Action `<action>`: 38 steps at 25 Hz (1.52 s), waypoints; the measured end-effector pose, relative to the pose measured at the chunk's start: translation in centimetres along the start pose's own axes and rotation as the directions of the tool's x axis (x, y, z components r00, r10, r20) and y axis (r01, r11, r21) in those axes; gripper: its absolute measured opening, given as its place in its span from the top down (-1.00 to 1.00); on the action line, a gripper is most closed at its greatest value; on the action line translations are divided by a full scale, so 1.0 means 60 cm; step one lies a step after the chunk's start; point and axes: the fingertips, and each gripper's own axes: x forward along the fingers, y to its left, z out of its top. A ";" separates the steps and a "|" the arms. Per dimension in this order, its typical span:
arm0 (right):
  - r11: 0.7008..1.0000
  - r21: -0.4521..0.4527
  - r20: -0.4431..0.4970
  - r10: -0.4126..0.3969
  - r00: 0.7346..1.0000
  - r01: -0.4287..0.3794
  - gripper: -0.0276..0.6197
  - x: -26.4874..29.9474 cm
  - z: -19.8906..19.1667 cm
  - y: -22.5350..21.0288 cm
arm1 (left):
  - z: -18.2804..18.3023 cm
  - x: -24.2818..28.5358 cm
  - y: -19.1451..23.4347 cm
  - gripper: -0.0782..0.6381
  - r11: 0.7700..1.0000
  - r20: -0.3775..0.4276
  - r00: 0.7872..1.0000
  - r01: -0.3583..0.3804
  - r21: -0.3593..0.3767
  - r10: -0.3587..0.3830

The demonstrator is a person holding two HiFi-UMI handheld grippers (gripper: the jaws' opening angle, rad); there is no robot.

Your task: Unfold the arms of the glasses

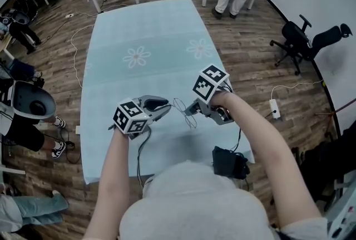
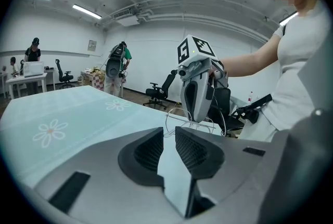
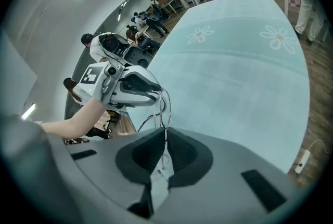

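Pale-clothed table below, with the work held in the air above its 6 o'clock edge. Right tool pinched shut on the thin wire glasses, at 3 o'clock of them. Left tool at 9 o'clock, slightly spread with nothing between, tips just beside the frame. Probably best: hold the right pinch steady, close the left on one arm's end only, then swing it gently outward about the hinge without twisting the wire.

Head camera steeply down over table; left claw, right claw cameras close, face to face across glasses.
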 end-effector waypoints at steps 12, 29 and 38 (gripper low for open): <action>0.998 0.012 -0.004 -0.056 0.998 0.056 0.85 -0.001 -0.006 -0.023 | -0.012 -0.016 -0.020 0.59 0.999 -0.003 1.000 0.029 -0.028 -0.029; 0.995 0.045 0.023 -0.091 0.996 0.090 0.85 -0.013 -0.002 -0.042 | -0.028 -0.050 -0.077 0.64 0.985 -0.135 0.990 0.064 0.158 -0.043; 0.992 0.082 0.061 -0.100 0.993 0.095 0.85 -0.014 0.011 -0.045 | -0.037 -0.069 -0.106 0.65 0.982 -0.110 0.992 0.087 0.165 -0.069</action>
